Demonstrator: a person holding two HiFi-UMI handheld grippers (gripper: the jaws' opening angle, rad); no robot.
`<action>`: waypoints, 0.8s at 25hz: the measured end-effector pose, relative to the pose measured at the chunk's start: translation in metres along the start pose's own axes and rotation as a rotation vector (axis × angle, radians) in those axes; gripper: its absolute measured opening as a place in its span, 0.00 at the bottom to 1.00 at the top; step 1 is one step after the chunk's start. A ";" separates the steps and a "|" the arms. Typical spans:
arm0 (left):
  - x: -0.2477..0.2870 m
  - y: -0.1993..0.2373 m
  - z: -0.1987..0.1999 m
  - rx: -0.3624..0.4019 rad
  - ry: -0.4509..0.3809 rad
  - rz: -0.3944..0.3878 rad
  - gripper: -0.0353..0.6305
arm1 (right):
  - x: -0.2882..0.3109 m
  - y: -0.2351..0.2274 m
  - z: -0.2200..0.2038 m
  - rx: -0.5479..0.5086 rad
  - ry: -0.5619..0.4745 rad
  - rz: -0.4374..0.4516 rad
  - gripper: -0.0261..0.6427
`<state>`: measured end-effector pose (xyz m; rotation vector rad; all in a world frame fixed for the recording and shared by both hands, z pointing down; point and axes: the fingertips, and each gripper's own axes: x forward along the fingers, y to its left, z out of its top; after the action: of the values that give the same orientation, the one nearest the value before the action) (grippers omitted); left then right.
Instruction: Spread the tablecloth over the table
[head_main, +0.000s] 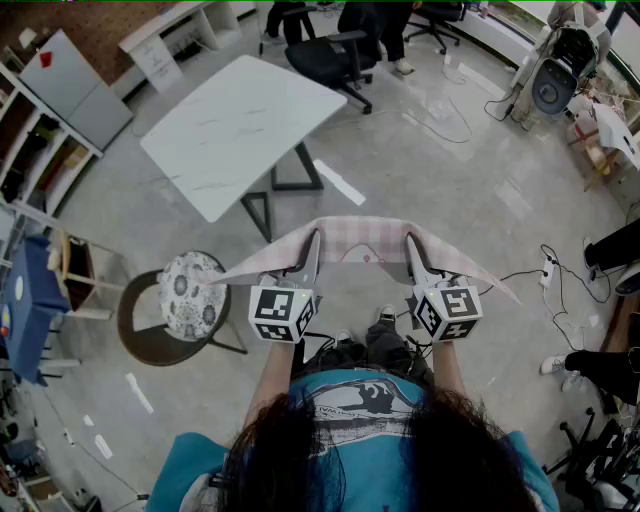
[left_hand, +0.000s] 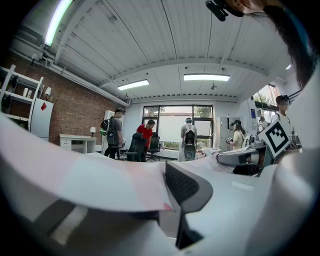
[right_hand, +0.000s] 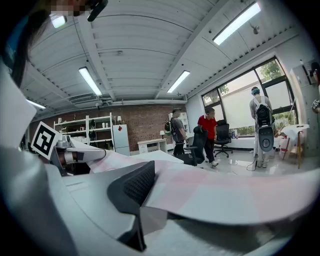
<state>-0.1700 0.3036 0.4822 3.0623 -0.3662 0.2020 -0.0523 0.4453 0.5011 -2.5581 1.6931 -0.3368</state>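
Left gripper (head_main: 313, 246) and right gripper (head_main: 411, 246) are held level and apart to keep the tablecloth (head_main: 365, 236) stretched in the air, ready for laying. Both sets of jaws are nearly closed and clamp the fabric, with its corners trailing outboard. The table (head_main: 240, 130) stands well beyond, uncovered.

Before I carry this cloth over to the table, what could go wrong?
1. The left gripper and right gripper each pinch only the tablecloth near one edge; a tug could pull it free.
2. The cloth's left tip reaches out above the stool and might snag as you step forward.
3. The table stands apart, ahead and to the left, and a power strip with its cable lies on the floor at your right; watch your footing.
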 end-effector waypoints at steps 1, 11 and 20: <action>-0.001 -0.001 0.000 -0.002 0.000 0.001 0.15 | -0.001 0.000 -0.001 0.000 0.001 0.001 0.14; -0.017 0.008 -0.004 -0.010 -0.001 0.022 0.15 | 0.003 0.014 -0.005 0.023 0.013 0.034 0.14; -0.014 0.010 -0.002 -0.027 -0.022 0.035 0.15 | 0.010 0.011 -0.002 0.044 0.025 0.065 0.14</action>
<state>-0.1864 0.2976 0.4824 3.0355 -0.4202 0.1641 -0.0593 0.4322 0.5024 -2.4721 1.7527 -0.3992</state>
